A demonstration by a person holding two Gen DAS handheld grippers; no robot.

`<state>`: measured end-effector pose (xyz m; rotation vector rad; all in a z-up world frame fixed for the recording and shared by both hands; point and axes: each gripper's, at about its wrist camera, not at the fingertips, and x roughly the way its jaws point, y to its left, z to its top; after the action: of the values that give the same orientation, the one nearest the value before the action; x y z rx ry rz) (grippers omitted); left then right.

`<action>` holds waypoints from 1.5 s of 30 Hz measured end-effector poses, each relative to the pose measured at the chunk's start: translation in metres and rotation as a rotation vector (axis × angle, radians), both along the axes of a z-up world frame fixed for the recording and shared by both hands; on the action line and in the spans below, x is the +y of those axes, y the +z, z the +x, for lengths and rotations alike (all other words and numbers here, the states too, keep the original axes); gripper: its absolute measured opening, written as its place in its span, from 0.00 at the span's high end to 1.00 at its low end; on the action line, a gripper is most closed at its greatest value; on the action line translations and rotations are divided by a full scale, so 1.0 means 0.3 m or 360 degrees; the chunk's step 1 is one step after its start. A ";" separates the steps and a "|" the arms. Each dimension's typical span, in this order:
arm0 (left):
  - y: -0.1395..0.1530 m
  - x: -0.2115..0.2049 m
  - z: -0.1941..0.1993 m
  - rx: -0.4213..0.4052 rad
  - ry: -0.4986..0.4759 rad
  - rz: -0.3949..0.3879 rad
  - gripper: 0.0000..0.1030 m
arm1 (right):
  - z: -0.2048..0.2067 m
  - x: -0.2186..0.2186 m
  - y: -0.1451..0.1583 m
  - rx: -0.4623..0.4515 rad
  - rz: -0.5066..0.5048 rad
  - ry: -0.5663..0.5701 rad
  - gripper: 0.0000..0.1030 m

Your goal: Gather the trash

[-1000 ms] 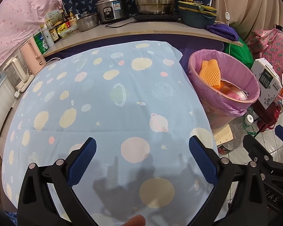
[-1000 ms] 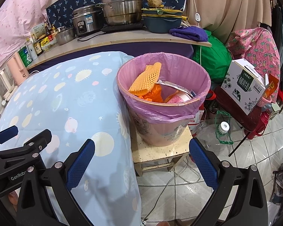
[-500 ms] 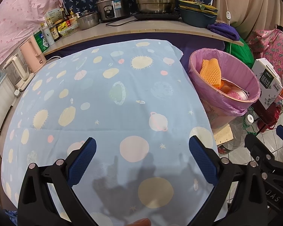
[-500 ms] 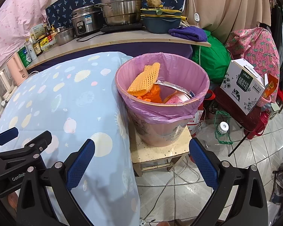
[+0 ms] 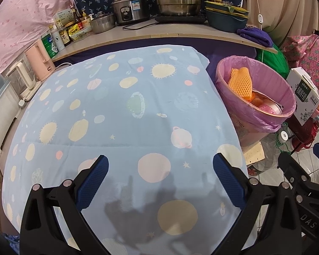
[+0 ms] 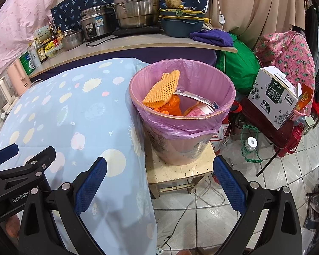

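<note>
Both tongs, left (image 5: pixel 160 177) and right (image 6: pixel 159 179), gape wide and hold nothing. The trash (image 6: pixel 162 89) already sits in the lined bin (image 6: pixel 227 85), on a stool (image 6: pixel 178 170) just beside the tabletop (image 5: pixel 121 110). A careless swing could knock the bin off, or snag its loose liner.

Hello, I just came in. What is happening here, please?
A person is collecting trash with a handheld gripper in each hand. Right now both the left gripper and the right gripper are open and hold nothing. The blue tablecloth shows no trash on it. The pink-lined bin beside the table already holds orange foam netting and other waste.
</note>
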<state>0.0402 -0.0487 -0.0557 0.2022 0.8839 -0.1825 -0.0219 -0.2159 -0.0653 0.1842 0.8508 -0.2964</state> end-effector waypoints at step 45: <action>0.017 -0.038 -0.003 -0.0004 -0.0045 -0.0012 0.09 | -0.006 -0.022 0.024 -0.0007 -0.0021 -0.0026 0.06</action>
<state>0.0394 -0.0602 -0.0505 0.2080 0.8779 -0.2116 -0.0236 -0.2226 -0.0581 0.1792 0.8434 -0.3168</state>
